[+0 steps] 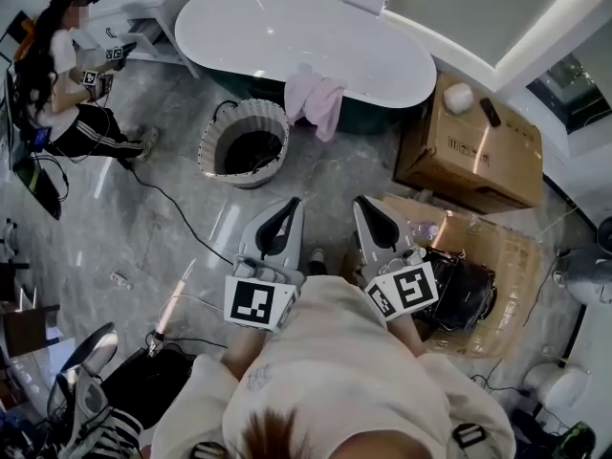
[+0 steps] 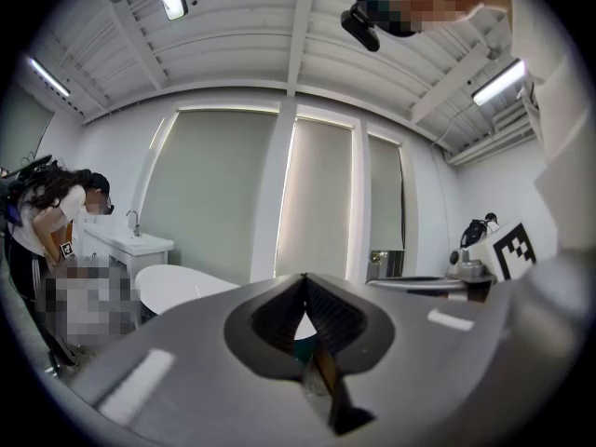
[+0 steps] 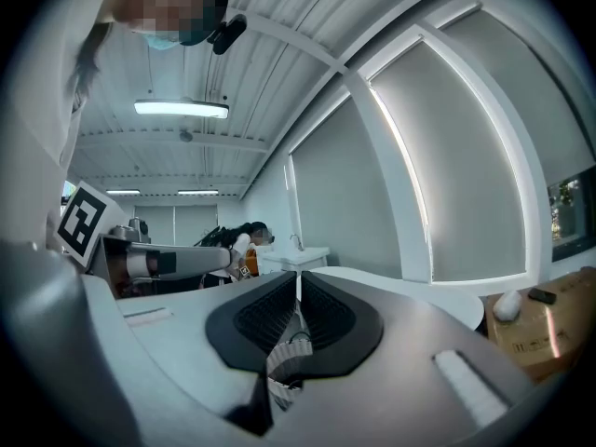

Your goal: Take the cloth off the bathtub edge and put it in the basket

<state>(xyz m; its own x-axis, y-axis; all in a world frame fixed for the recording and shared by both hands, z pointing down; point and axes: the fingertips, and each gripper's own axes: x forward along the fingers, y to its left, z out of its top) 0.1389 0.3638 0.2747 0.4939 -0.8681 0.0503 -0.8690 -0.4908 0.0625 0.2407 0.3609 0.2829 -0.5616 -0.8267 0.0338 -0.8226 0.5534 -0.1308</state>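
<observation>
A pink cloth [image 1: 317,103] hangs over the near rim of the white oval bathtub [image 1: 287,36]. Just left of it on the floor stands a ribbed grey basket [image 1: 244,143] with a dark inside. My left gripper [image 1: 290,203] and right gripper [image 1: 363,202] are held side by side and level, well short of both, pointing toward the tub. Both are shut with nothing between the jaws. In the left gripper view the left gripper's [image 2: 304,277] tips meet. The right gripper's [image 3: 298,276] tips also meet in the right gripper view, with the tub [image 3: 410,282] beyond.
A closed cardboard box [image 1: 469,146] stands right of the tub, and an open one [image 1: 478,285] holding a black object lies by my right hand. Another person [image 1: 67,75] crouches at the far left by a white vanity [image 1: 143,8]. Cables [image 1: 182,208] trail across the grey floor.
</observation>
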